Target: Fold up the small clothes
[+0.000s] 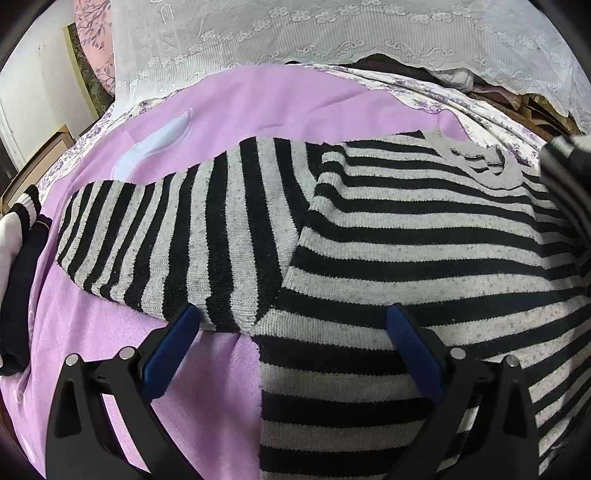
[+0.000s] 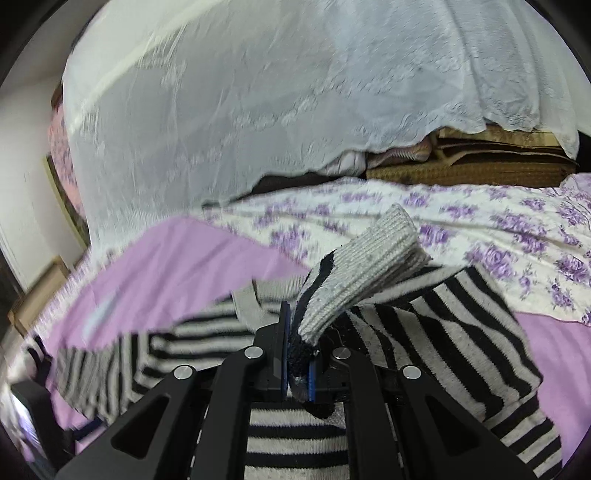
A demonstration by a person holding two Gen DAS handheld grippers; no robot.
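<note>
A black-and-grey striped knit sweater (image 1: 388, 236) lies on a lilac cloth (image 1: 280, 103), one sleeve (image 1: 155, 236) spread to the left. My left gripper (image 1: 291, 314) is open, its blue fingers (image 1: 173, 343) low over the sweater's armpit and side edge, holding nothing. My right gripper (image 2: 297, 354) is shut on the other sleeve's grey ribbed cuff (image 2: 365, 266) and holds it lifted above the sweater body (image 2: 295, 435). In the left wrist view only a dark blurred part of the right gripper (image 1: 569, 155) shows at the right edge.
The lilac cloth lies on a floral purple-and-white bedsheet (image 2: 480, 236). A white lace cover (image 1: 332, 33) drapes over stacked bedding (image 2: 461, 158) at the back. Dark and white clothes (image 1: 18, 258) lie at the left edge. A wall and wooden frame (image 1: 40, 155) are far left.
</note>
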